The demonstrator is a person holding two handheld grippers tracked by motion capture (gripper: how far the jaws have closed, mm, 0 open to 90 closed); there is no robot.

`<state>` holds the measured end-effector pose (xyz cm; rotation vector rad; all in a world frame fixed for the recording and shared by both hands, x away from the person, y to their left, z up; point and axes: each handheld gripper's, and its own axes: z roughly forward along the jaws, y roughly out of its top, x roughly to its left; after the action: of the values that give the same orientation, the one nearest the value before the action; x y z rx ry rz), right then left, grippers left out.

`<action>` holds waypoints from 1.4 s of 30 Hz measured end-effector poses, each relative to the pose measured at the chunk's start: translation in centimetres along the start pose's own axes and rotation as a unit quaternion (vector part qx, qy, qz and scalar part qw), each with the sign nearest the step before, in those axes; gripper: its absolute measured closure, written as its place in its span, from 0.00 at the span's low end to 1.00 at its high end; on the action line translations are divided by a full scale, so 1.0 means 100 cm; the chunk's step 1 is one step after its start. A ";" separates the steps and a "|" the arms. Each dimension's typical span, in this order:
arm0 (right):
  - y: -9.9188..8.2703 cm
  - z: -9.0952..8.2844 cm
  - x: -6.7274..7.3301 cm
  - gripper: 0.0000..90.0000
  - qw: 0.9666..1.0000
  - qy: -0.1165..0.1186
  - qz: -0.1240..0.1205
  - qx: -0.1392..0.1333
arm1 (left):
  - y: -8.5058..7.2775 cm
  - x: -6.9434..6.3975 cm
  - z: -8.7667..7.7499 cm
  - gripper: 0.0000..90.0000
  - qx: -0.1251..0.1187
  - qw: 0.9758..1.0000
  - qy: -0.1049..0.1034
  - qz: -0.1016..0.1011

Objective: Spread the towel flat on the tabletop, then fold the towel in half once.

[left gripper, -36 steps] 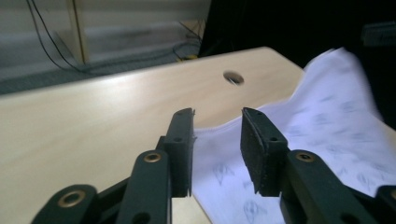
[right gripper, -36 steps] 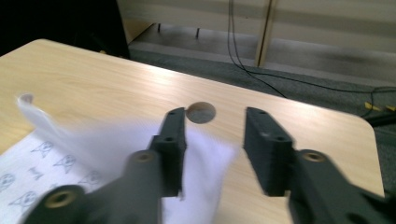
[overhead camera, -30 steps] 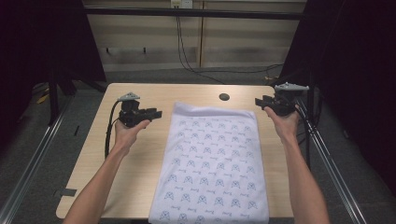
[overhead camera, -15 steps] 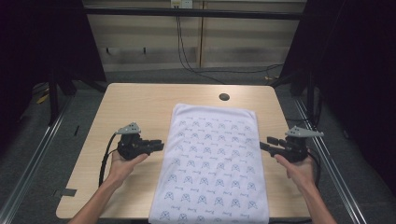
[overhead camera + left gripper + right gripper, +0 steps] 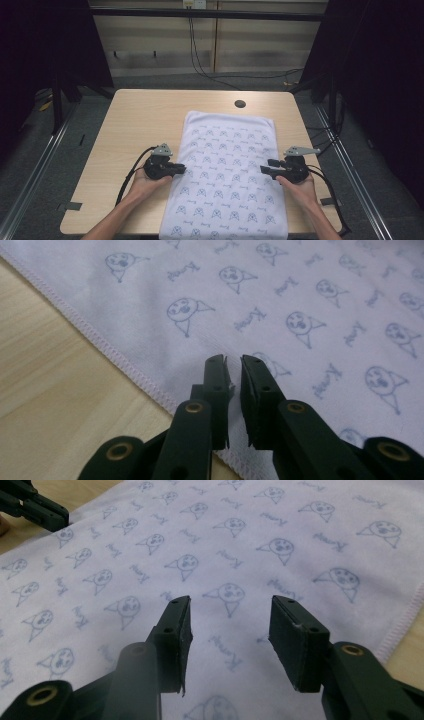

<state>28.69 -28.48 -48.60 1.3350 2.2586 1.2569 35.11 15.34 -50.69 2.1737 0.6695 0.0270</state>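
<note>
While its jaws have just been closing to a narrow slit with nothing caught in it, the left gripper (image 5: 234, 371) hangs low over the left hem of the white cloth (image 5: 280, 305), its tips just inside the stitched edge and no fabric pinched between the pads. Seen from the high view, this left gripper (image 5: 181, 169) points inward at the cloth's left border, held by the person's left hand (image 5: 145, 182). Across the cloth, the right gripper (image 5: 227, 630) has just been opening; its jaws stand wide apart above the printed fabric, holding nothing, near the right hem. From above, the right gripper (image 5: 265, 170) points inward at the cloth's right border, roughly level with the left one. Spread flat, the cloth (image 5: 227, 170) lies lengthwise on the desk (image 5: 135, 125), its near end reaching the desk's front edge. A dark round hole (image 5: 240, 104) sits in the desk beyond the cloth's far end.
</note>
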 end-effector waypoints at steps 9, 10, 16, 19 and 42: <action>-0.001 0.010 0.003 0.60 0.999 -0.018 -0.019 0.022 | -0.017 -0.009 -0.023 1.00 0.018 0.999 0.004 -0.027; -0.001 0.013 0.002 0.61 0.999 -0.016 -0.013 0.024 | -0.018 -0.009 -0.024 1.00 0.021 1.000 0.005 -0.023; -0.003 0.024 0.001 0.67 0.997 -0.042 -0.046 0.055 | -0.006 0.005 -0.026 0.83 -0.014 0.998 0.037 -0.044; -0.005 0.023 0.005 0.73 0.995 -0.051 -0.055 0.059 | 0.000 0.019 -0.027 0.75 -0.039 0.995 0.045 -0.079; -0.026 -0.002 0.029 0.90 0.995 -0.001 -0.055 0.079 | -0.022 -0.030 -0.026 1.00 0.035 0.999 -0.008 -0.008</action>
<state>25.40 -26.76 -49.88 1.2416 2.4368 1.0616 30.95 16.90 -50.01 2.2332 0.6877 -0.0240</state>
